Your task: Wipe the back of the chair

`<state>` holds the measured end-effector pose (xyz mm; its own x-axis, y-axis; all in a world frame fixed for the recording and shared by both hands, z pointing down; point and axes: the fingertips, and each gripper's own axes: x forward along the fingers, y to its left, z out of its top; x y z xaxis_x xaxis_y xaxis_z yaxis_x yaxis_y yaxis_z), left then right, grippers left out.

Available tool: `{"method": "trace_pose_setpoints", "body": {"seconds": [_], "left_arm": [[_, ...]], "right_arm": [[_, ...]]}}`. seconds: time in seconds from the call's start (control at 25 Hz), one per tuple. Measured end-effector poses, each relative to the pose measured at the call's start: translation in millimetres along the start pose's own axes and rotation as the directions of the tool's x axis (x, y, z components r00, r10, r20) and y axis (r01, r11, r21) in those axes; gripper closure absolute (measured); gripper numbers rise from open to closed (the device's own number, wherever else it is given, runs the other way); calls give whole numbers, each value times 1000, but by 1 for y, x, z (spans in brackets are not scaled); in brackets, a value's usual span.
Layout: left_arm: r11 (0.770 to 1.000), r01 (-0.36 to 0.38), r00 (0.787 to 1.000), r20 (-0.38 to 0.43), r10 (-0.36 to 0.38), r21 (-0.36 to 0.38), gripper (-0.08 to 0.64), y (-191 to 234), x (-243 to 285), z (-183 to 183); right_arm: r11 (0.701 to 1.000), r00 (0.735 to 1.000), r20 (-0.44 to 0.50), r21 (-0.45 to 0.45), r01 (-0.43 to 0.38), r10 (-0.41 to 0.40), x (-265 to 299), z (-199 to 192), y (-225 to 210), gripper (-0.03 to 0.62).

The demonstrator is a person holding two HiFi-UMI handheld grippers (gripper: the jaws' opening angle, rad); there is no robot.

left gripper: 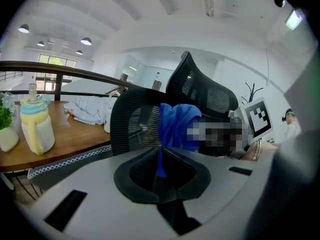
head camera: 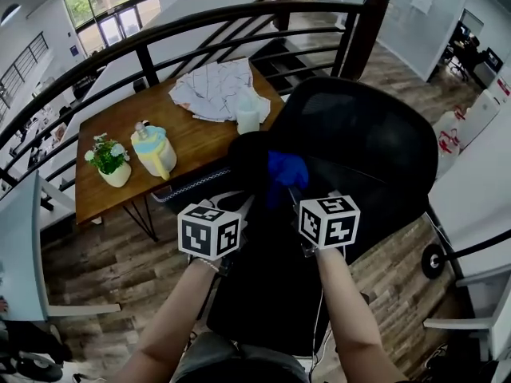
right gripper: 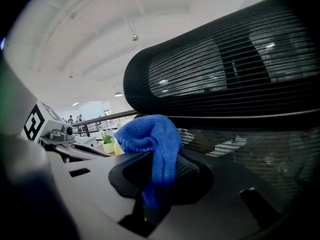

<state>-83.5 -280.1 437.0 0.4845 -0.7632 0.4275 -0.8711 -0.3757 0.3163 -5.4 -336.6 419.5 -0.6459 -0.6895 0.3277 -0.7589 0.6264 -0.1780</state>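
Both grippers are on one blue cloth point(head camera: 286, 170). The left gripper point(left gripper: 161, 159) has its jaws pinched nearly together, with a thin strip of the cloth running down between them. The right gripper point(right gripper: 159, 166) is clamped on a thicker fold, and the rest is bunched up above its jaws. In the head view the cloth sits at the top of the black mesh chair back point(head camera: 375, 142), just right of the headrest point(head camera: 251, 156), with the two marker cubes side by side below it. The left gripper view shows the cloth in front of the headrest's right edge. The right gripper view shows it just under a curved mesh panel; I can't tell whether it actually touches the mesh. The chair faces away from a wooden table point(head camera: 200, 142) beside a dark curved railing point(head camera: 160, 30). On the table: a small potted plant point(head camera: 109, 158) at the left, a yellow bottle point(head camera: 153, 150) with a blue top next to it, a white cup point(head camera: 248, 118) near the headrest, and a crumpled white sheet point(head camera: 215, 90) behind the cup.
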Motion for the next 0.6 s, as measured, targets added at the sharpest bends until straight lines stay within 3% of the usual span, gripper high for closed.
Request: {"method": "trace_pose_setpoints", "body": {"seconds": [0.6], "left_arm": [[984, 166, 986, -40, -164, 61, 518, -78, 50, 1]], "right_arm": [[985, 988, 14, 74, 154, -155, -68, -16, -79, 494]]}}
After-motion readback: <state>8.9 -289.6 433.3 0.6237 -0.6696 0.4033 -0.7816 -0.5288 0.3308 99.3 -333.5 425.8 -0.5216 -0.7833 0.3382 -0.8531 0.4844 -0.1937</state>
